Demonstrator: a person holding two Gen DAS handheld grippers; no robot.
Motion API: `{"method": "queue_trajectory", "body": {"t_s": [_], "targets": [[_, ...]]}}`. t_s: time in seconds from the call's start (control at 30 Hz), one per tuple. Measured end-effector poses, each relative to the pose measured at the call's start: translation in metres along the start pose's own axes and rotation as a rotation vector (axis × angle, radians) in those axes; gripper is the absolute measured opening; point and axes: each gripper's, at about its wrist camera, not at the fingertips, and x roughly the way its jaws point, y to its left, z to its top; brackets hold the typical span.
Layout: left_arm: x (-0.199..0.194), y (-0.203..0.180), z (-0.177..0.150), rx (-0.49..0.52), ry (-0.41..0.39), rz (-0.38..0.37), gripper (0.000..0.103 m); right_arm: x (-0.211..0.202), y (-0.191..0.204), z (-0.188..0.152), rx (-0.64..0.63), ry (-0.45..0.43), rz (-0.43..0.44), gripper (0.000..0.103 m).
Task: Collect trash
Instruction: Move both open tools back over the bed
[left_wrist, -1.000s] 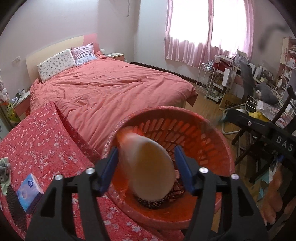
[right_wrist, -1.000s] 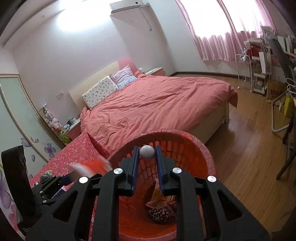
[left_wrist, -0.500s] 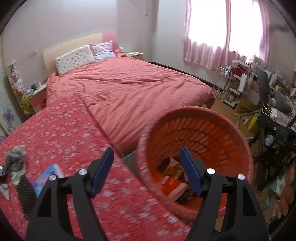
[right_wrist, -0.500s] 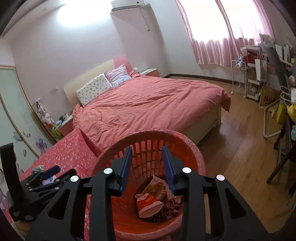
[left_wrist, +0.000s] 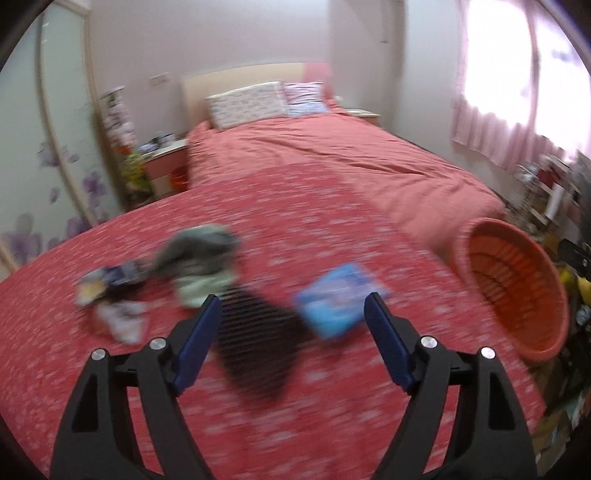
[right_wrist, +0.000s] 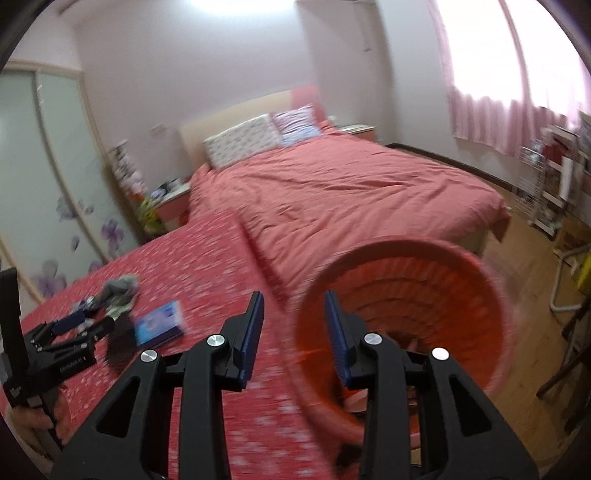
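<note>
My left gripper (left_wrist: 291, 299) hangs over a red flowered cloth (left_wrist: 258, 206), its jaws opening with nothing between them. Just past its fingertips lie a blue packet (left_wrist: 338, 299), a black ribbed item (left_wrist: 255, 343), a grey-green rag (left_wrist: 199, 254) and small wrappers (left_wrist: 110, 295), all blurred. The orange basket (left_wrist: 517, 280) stands off to the right. My right gripper (right_wrist: 293, 295) is open and empty above the basket's (right_wrist: 406, 288) near rim. In the right wrist view the left gripper (right_wrist: 86, 325) sits by the blue packet (right_wrist: 159, 325).
A large bed with a pink cover (right_wrist: 332, 192) and two pillows (right_wrist: 240, 144) fills the middle. A nightstand (left_wrist: 162, 162) and a wardrobe door (right_wrist: 44, 177) stand left. Wooden floor (right_wrist: 532, 332), a wire rack (right_wrist: 535, 192) and chair legs lie right.
The pale round item left the left jaws and the small white ball left the right jaws, both over the basket. Both grippers widened and swung left, the left onto the flowered cloth.
</note>
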Motion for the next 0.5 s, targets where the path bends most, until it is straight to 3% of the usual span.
{"method": "queue_trajectory", "body": {"t_s": [0.3, 0.5], "targets": [[-0.018, 0.114, -0.032, -0.126, 0.019, 0.14, 0.079, 0.033, 0.097, -0.026, -0.126, 0.11, 0.109, 0.035], [-0.021, 0.151, -0.048, -0.171, 0.035, 0.172, 0.079, 0.054, 0.141, -0.041, -0.195, 0.171, 0.116, 0.035]]}}
